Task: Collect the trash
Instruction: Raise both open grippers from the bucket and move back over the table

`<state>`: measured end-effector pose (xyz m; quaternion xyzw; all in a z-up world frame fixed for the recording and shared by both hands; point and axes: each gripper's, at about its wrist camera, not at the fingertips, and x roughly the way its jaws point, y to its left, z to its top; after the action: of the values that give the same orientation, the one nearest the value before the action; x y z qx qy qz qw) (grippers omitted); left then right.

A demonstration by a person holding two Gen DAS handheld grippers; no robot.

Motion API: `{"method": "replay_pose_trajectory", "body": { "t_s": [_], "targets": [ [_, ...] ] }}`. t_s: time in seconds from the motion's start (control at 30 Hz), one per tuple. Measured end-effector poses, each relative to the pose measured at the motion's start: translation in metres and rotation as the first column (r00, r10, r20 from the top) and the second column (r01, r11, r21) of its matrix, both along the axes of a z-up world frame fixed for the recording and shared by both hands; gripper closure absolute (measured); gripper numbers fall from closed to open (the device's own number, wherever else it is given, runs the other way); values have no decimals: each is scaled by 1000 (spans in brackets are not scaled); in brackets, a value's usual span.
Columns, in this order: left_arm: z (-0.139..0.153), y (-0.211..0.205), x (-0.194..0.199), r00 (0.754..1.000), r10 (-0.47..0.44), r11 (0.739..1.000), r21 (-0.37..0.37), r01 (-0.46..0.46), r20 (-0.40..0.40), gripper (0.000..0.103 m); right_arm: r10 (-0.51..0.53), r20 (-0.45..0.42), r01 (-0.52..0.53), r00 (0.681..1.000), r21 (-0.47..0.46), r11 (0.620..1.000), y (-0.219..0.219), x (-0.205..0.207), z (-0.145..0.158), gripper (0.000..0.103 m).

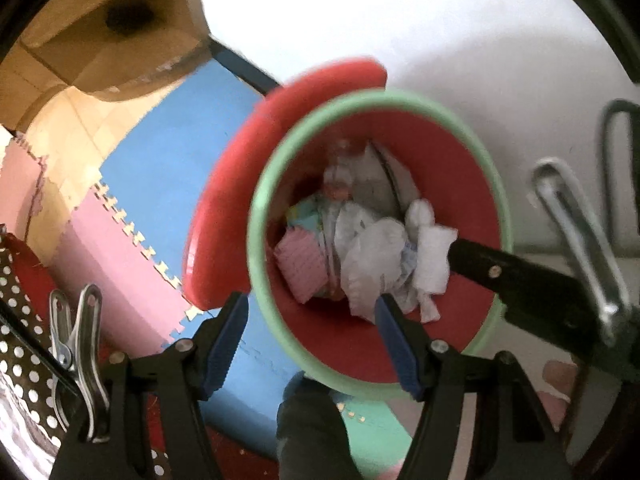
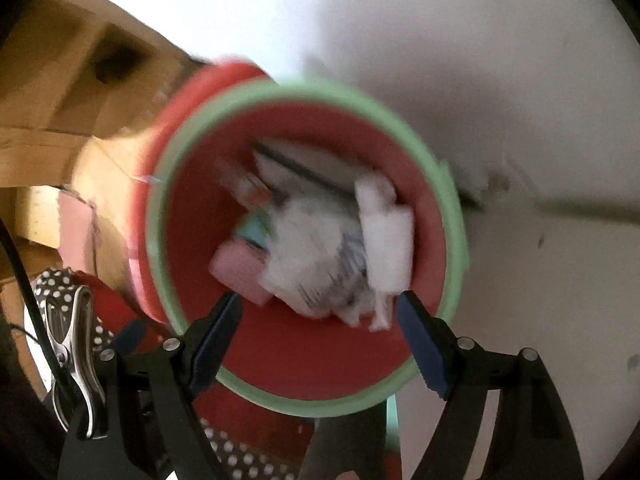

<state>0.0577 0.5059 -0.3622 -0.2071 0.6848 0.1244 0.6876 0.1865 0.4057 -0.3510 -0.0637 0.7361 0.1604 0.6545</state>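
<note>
A red bin with a green rim (image 1: 256, 216) stands right below both grippers, its red lid (image 1: 224, 208) tipped up at the left. Inside lie crumpled white papers (image 1: 372, 256), a pink piece (image 1: 300, 264) and a clear bottle (image 1: 340, 172). My left gripper (image 1: 312, 344) hangs open over the bin's near rim, nothing pressed between its blue pads. A black finger (image 1: 520, 284) of the right gripper reaches in from the right, beside a white tissue (image 1: 432, 256). In the blurred right wrist view, my right gripper (image 2: 318, 340) is open and empty above the same bin (image 2: 160, 216) and its papers (image 2: 320, 264).
A cardboard box (image 1: 120, 28) stands at the upper left. Blue (image 1: 168, 168) and pink (image 1: 112, 264) foam puzzle mats cover the floor beside the bin. A white wall (image 1: 440, 40) rises behind it. Polka-dot fabric (image 1: 24, 320) lies at the lower left, and a dark shape (image 1: 308, 432) sits at the bin's foot.
</note>
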Motion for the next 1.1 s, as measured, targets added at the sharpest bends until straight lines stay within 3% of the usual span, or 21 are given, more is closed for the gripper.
{"method": "replay_pose_trajectory", "body": {
  "t_s": [0.17,0.3,0.5,0.73,1.0,1.1],
  "targets": [
    [61,9,5,996,52,998,31,-54,78,33,33,202,-61,979,134,989,6,-4,78,22],
    [110,9,15,991,46,991,120,-62,128,33,65,283,-129,957,213,969,8,-3,135,22],
    [191,1,27,979,41,981,179,-78,201,32,20,346,-137,938,317,939,-7,5,212,22],
    [288,-49,34,951,-62,971,237,-12,304,30,-106,391,-75,914,420,904,-57,9,295,22],
    [349,-123,39,918,-126,971,235,38,375,30,-236,371,21,898,499,866,-134,-6,349,22],
    [359,-159,38,910,-168,969,234,81,379,30,-270,407,31,872,505,862,-170,-18,369,22]
  ]
}}
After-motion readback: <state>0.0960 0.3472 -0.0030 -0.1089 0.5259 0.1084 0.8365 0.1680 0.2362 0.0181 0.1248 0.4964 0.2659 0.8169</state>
